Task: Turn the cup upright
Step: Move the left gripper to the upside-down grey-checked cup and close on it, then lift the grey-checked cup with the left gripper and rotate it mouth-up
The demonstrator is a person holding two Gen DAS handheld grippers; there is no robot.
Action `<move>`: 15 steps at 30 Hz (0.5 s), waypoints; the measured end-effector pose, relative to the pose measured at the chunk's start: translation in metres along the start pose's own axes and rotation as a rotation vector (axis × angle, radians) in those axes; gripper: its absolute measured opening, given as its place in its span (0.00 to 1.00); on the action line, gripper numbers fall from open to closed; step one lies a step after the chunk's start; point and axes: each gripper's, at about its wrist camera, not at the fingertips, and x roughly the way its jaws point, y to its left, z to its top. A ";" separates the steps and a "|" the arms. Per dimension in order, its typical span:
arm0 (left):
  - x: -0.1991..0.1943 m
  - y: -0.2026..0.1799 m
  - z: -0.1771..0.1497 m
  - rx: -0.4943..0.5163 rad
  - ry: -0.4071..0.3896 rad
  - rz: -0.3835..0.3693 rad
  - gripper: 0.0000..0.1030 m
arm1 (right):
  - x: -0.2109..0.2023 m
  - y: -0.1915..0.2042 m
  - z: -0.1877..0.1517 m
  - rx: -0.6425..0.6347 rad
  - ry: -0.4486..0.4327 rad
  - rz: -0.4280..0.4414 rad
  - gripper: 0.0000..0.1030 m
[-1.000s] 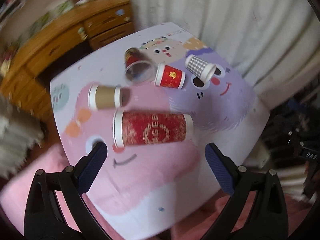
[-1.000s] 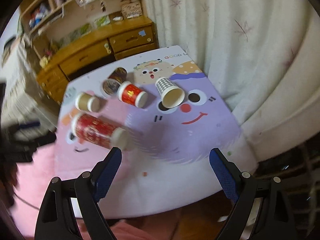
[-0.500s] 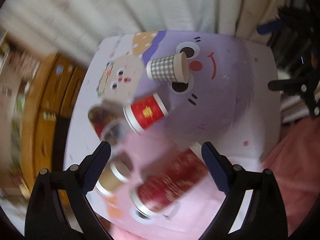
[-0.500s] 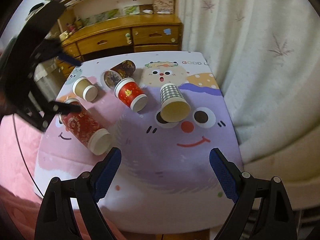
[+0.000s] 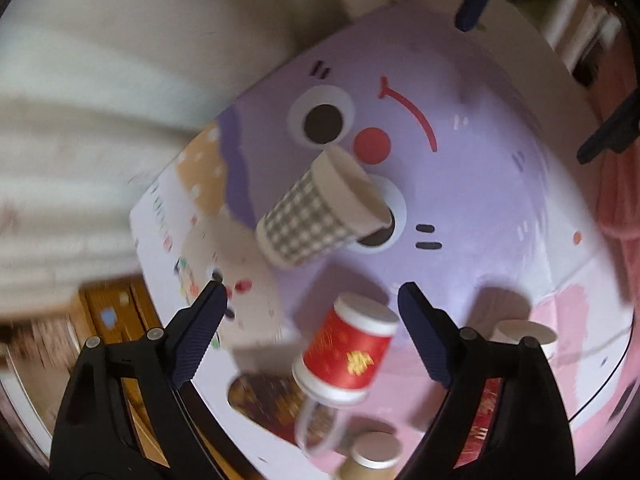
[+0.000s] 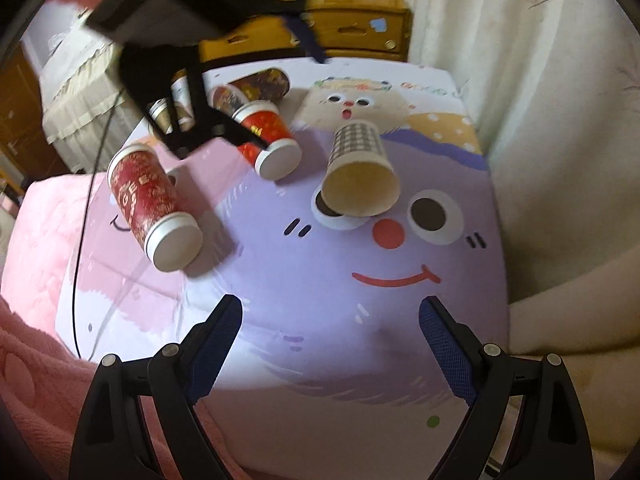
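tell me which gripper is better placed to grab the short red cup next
Left. The left gripper is open right above the short red cup, which lies between its fingers. The right gripper hangs farther back.

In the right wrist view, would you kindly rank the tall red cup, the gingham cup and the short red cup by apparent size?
1. tall red cup, though it lies nearest the camera.
2. gingham cup, close behind; its wide mouth faces the lens, so this order is unsure.
3. short red cup, partly hidden by the left gripper.

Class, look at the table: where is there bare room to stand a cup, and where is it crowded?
Bare: the purple patch around the red smile, between the checked cup and the right gripper. Crowded: the far left, where the red cups and the left gripper cluster.
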 end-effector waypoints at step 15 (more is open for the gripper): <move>0.075 0.016 0.060 0.105 0.026 -0.170 0.84 | 0.024 -0.037 -0.006 0.080 0.039 0.035 0.89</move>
